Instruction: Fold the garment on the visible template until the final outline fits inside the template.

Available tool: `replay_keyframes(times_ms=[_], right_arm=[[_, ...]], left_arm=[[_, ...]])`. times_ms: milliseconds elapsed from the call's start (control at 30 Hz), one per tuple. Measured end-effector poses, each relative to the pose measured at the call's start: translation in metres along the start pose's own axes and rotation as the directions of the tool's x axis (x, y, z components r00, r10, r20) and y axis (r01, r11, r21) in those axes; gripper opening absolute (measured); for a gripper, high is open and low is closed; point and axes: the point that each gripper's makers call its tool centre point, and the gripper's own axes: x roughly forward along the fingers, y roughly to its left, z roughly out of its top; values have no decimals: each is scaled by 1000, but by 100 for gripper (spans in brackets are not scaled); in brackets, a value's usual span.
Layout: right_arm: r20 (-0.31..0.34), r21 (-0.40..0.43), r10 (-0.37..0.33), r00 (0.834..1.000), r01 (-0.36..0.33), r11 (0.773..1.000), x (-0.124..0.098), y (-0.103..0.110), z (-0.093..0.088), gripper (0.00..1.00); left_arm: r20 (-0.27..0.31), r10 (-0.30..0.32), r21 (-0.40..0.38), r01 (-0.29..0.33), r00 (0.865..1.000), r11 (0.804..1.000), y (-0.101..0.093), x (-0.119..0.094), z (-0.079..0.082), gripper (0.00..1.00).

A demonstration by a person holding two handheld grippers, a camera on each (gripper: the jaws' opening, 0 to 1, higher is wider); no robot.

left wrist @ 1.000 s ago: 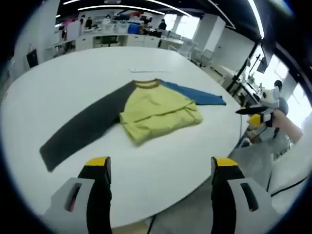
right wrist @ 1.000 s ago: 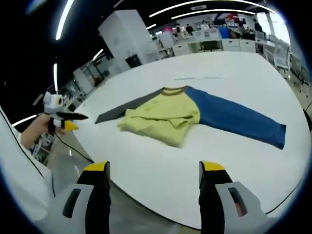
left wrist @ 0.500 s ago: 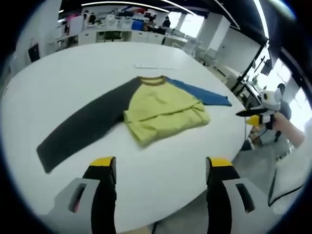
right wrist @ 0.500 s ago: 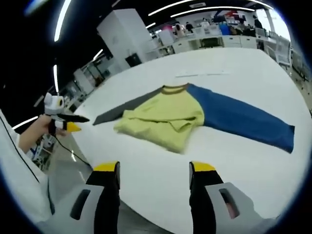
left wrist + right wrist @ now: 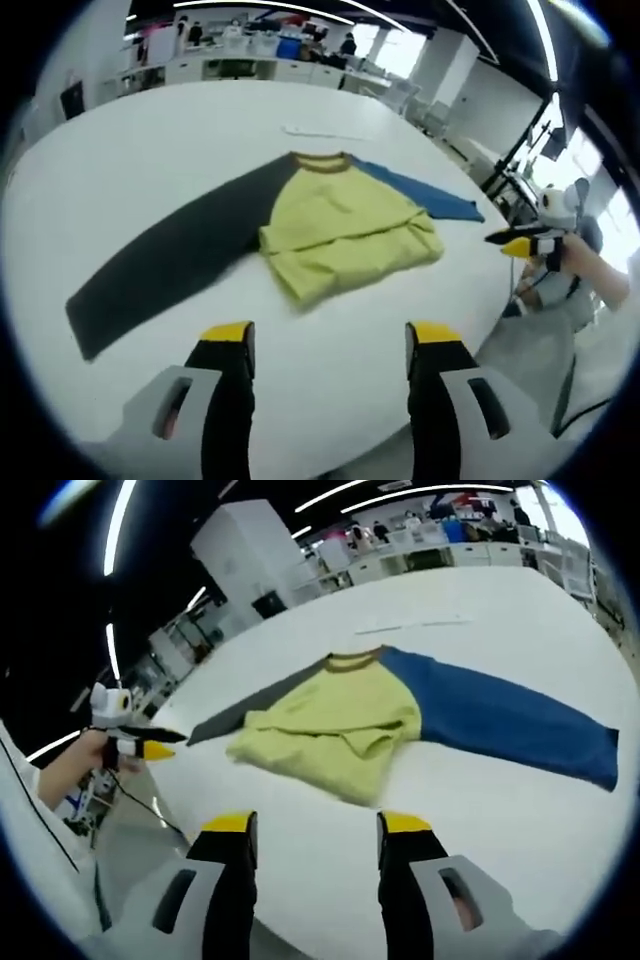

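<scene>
We hold our left claw [image 5: 327,345] low at 6 o'clock in the left gripper view; its two jaws stand apart with nothing between them; our right claw [image 5: 315,830] sits at 6 o'clock in the right gripper view, its jaws a bit apart and holding nothing too; the shirt [image 5: 345,235] lies flat on the white tabletop [image 5: 130,150], near the middle of the left gripper view, with its yellow body already folded up from the bottom edge; its dark gray sleeve [image 5: 165,265] runs out toward 8 o'clock in that view, and its blue sleeve [image 5: 500,720] runs out toward 3 o'clock in the right gripper view; both sleeves are spread out, so we think the sleeves come next; a thin pale strip [image 5: 320,131] lies on the tabletop past the collar, and we cannot tell if it marks the template; to do this step well, we should bring each claw down to the far tip of its own sleeve, pinch just the top layer of cloth, lift only a little, and lay the sleeve straight across the yellow part; we should go slow so the folded body does not slide or bunch.
</scene>
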Motion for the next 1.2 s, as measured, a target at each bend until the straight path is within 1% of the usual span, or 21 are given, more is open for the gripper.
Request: replay_keyframes(times_ms=[167,300,433,567,667,933,1200], right_arm=[[-6,23,2,1000,-2,1000,14,-3,-1,45],[-15,22,-2,1000,2,1000,24,-6,1,43],[-10,28,-12,1000,12,1000,34,-10,5,38],[-8,40,-19,1000,20,999,44,-16,8,35],[-11,44,-19,1000,20,999,50,-18,9,33],[-23,61,-14,1000,15,998,66,-20,10,30],[-25,83,-22,999,24,996,79,-27,13,27]], left_arm=[[1,2,-7,-2,1000,1000,7,10,7,54],[3,3,-8,-3,1000,1000,12,18,13,52],[5,6,-13,-6,1000,1000,18,28,17,48],[9,2,-32,-2,1000,999,22,39,20,44],[0,2,-27,-2,1000,1000,21,46,20,40],[-13,2,-31,-2,1000,1000,28,64,21,37],[-14,6,-40,-6,1000,999,33,74,24,33]])
